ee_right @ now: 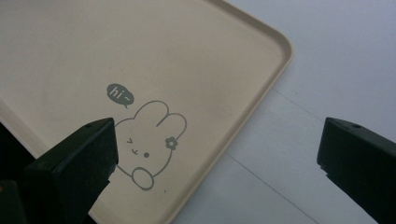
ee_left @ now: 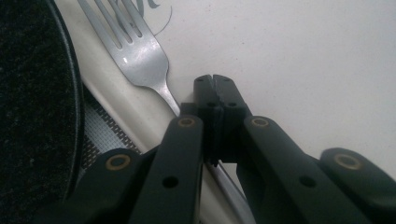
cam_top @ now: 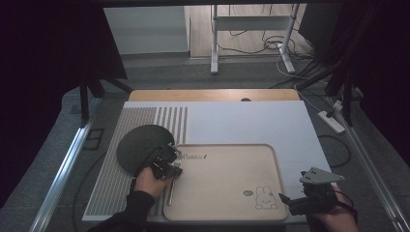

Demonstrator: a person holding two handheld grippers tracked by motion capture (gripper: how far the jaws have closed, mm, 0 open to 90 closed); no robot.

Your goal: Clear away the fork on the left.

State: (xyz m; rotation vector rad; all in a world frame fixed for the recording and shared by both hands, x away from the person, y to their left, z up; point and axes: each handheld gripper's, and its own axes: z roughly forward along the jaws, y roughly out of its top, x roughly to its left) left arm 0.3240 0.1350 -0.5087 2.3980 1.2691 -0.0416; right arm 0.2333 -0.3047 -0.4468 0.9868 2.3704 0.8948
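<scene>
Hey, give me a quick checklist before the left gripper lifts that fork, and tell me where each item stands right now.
1. Left gripper closed on the fork handle: ok, jaws are shut together around the thin handle.
2. Grip placement: ok, just behind the fork's head, tines pointing away from the gripper.
3. Fork free of the dark round plate: ok, the plate sits beside it, outside the beige tray rim.
4. Fork lifted off the tray: cannot tell.
5. Right gripper out of the way: ok, open, at the tray's near right corner by the rabbit drawing.
</scene>
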